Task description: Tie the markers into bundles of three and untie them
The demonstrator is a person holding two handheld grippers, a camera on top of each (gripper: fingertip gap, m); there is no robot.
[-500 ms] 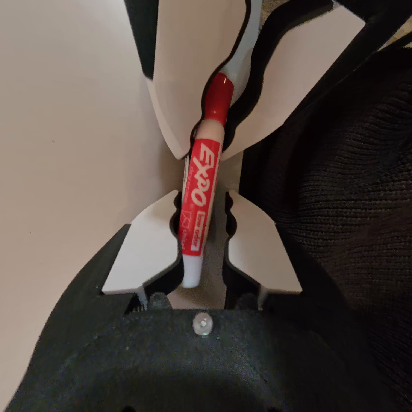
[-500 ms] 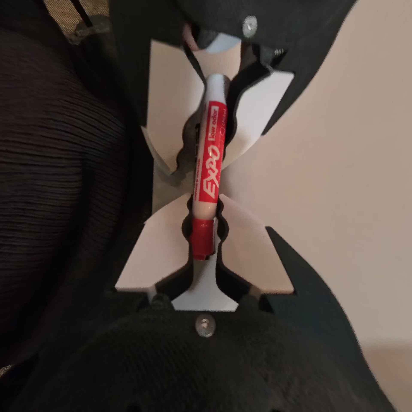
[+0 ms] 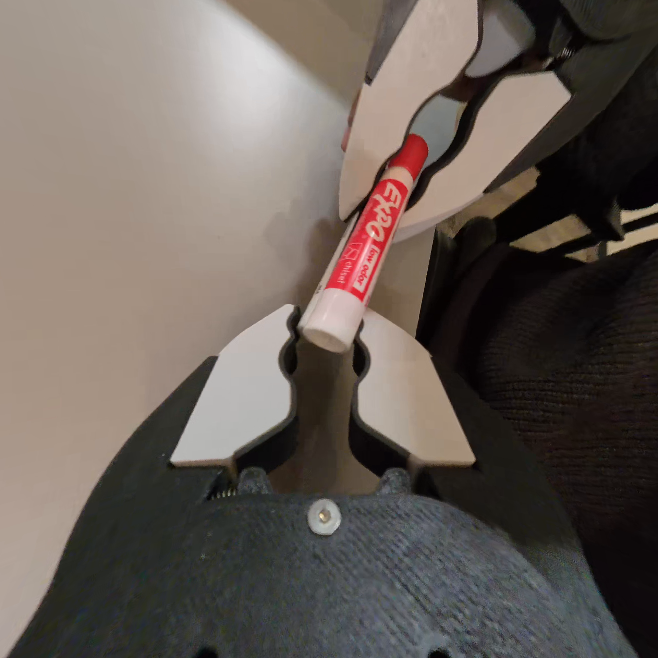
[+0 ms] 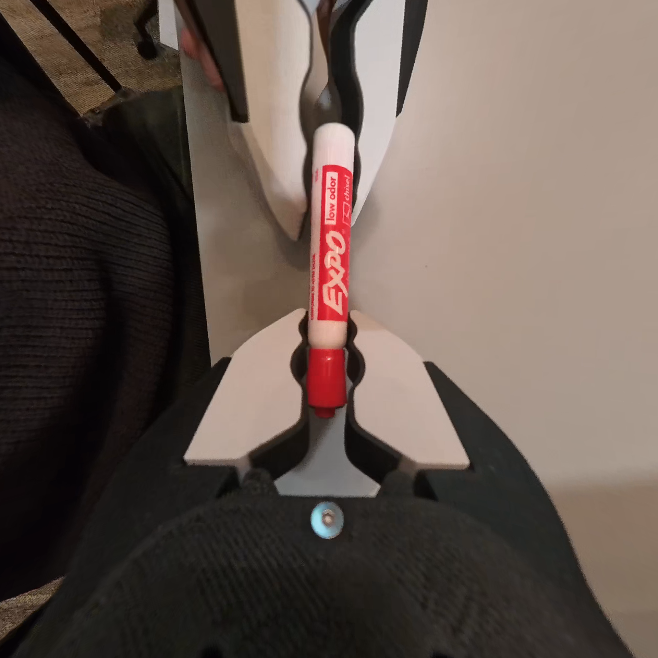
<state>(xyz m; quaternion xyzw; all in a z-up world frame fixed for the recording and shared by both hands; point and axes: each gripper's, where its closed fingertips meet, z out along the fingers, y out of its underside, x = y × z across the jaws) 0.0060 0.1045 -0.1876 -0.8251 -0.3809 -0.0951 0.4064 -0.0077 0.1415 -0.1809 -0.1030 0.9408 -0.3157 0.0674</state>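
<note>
A red-and-white marker point(image 4: 331, 249) is held in the air between my two grippers, which face each other. My right gripper point(image 4: 328, 313) is shut on its red cap point(image 4: 325, 377) and the barrel next to it. In the left wrist view the marker point(image 3: 370, 228) slants up to the right gripper point(image 3: 377, 220). My left gripper point(image 3: 327, 313) is open. The marker's white butt end sits at its fingertips, with the gap behind it empty. The left gripper also shows at the top of the right wrist view point(image 4: 325, 228).
An off-white tabletop point(image 3: 142, 213) lies under both grippers, and its edge runs close beside them. A person's dark knit garment point(image 4: 71, 285) fills the space past that edge. Black chair parts and carpet point(image 4: 71, 71) show beyond. My right fingertips sit around 5 cm from my left ones.
The grippers have drawn apart. The marker, which lay deep between the left fingers, has slid out to their tips. The right gripper still grips the cap end.
</note>
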